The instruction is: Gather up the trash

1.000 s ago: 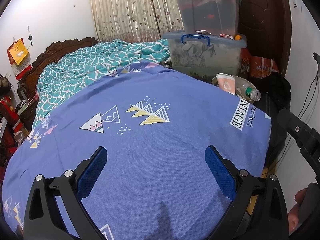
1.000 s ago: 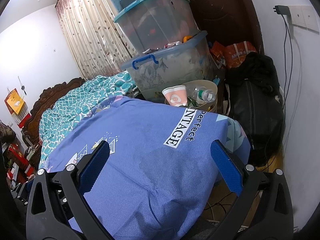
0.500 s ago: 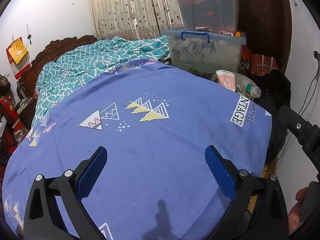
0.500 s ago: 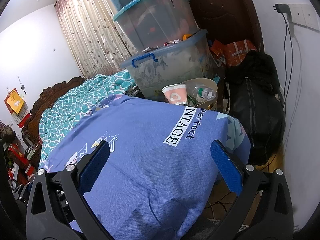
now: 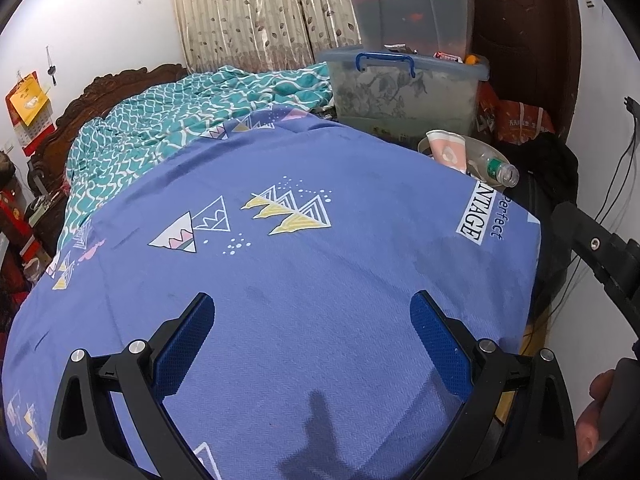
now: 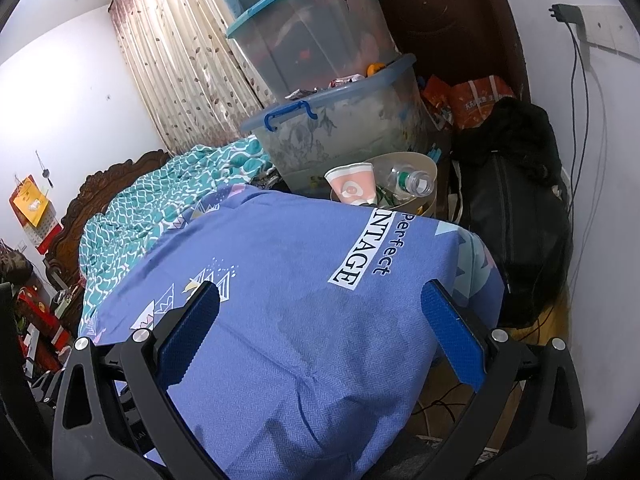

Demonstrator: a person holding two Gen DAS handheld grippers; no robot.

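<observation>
Right wrist view is showing the trash bin (image 6: 426, 162) just beyond the blue bedspread's (image 6: 300, 312) far corner, holding a paper cup (image 6: 354, 186) and plastic bottle (image 6: 408, 180); I am keeping my right gripper (image 6: 320, 312) and left gripper (image 5: 312, 324) spread, empty, over that bedspread.

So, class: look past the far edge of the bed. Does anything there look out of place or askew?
Yes. The bin looks overfull: a paper cup and a plastic bottle lie tilted across its top, poking above the rim. Both grippers are open and empty.
</observation>
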